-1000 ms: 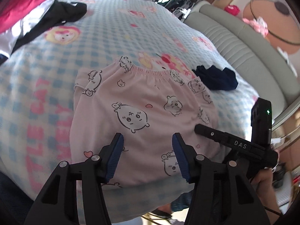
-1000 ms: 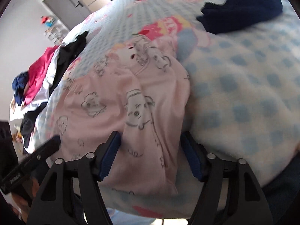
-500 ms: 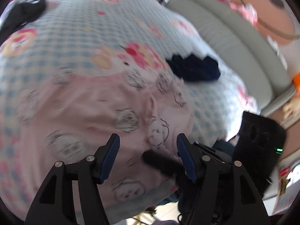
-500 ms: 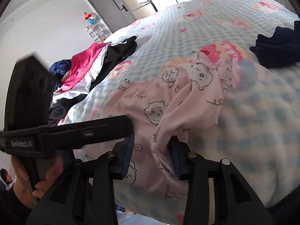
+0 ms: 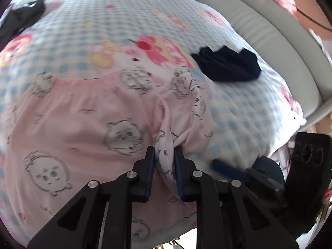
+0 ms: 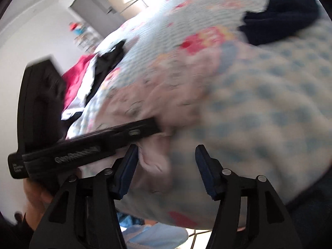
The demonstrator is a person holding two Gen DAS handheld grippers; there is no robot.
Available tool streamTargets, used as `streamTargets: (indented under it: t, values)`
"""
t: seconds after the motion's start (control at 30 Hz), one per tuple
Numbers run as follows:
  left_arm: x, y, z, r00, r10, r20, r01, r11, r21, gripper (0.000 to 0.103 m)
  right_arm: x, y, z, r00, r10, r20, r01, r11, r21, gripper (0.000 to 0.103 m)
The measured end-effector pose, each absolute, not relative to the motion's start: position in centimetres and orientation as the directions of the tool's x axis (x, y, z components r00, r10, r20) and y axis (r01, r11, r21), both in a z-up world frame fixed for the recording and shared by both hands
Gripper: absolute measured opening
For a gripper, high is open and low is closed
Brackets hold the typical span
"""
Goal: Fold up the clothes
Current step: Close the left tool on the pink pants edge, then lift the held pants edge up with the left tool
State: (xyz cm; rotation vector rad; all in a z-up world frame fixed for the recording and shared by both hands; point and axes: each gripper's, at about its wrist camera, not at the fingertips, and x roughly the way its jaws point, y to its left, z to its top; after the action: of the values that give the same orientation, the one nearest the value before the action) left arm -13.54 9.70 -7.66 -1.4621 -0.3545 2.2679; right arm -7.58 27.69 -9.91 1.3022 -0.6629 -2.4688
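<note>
- Now the pink garment point(image 5: 78, 124), printed with cartoon animals, is spread near the front edge of the bed's blue checked blanket point(image 5: 103, 10).
- Its bunched right-hand fold is clamped between the just-closed jaws of the left gripper point(image 5: 165, 161).
- The right gripper point(image 6: 166, 164) is seen with jaws just parted; a pink flap lies between them, unpressed.
- A dark navy cloth point(image 5: 228, 66) is seen on the blanket beyond the garment.
- Other clothes point(image 6: 83, 81) are piled at the bed's far left.
</note>
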Motion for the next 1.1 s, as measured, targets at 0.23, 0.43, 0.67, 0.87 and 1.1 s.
streamTargets:
  t: [0.23,0.43,0.67,0.87,1.1]
  values:
    - [-12.8,7.7,-8.0,-0.378,0.508,-0.774,-0.154,-0.859,-0.489,0.019,-8.1,30.3,-11.2,-0.569,-0.360,-0.739,-0.125,-0.850,0.511,0.059]
    - [-13.0,7.7,-8.5,-0.357,0.568,-0.742,-0.129,-0.816,-0.563,0.018,-9.0,26.5,-12.0,-0.521,-0.313,-0.794,-0.017,-0.926,0.376,0.060]
    - [-13.0,9.1,-8.4,-0.319,0.601,-0.733,-0.147,-0.795,-0.588,0.051,-8.9,26.2,-12.0,-0.530,-0.401,-0.747,0.025,-0.888,0.459,0.060]
    - [-12.9,10.4,-8.3,-0.348,0.535,-0.770,-0.173,-0.844,-0.508,0.032,-8.8,25.5,-12.1,-0.521,-0.422,-0.742,0.045,-0.882,0.470,0.060]
    - [-13.2,8.1,-7.6,-0.395,0.573,-0.718,-0.129,-0.809,-0.574,0.017,-8.9,26.4,-11.9,-0.535,-0.470,-0.702,0.026,-0.840,0.542,0.063]
